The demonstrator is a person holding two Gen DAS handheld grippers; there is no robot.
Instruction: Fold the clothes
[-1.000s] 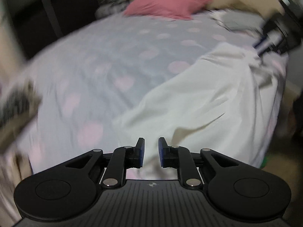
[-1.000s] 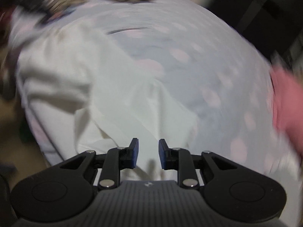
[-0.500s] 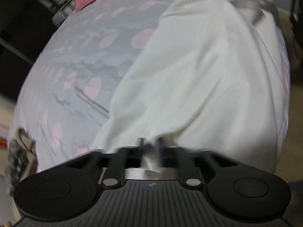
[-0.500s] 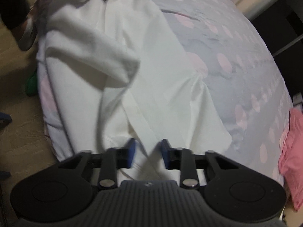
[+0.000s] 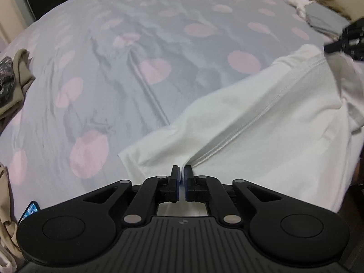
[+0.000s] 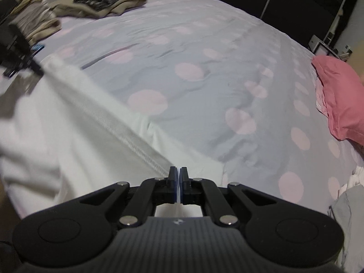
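The left tongs (image 5: 181, 173) are clamped on the hem of a white garment (image 5: 261, 132), and the right tongs (image 6: 177, 174) are pinched shut on the same hem at its other end, the stitched edge stretched between them. The garment lies on a bed sheet (image 5: 136, 56) with pink dots, spreading to the right of the left tongs and to the left of the right tongs. A pink pillow (image 6: 341, 100) sits far right of the right tongs; folded clothes (image 6: 102, 2) lie beyond them, upper left.
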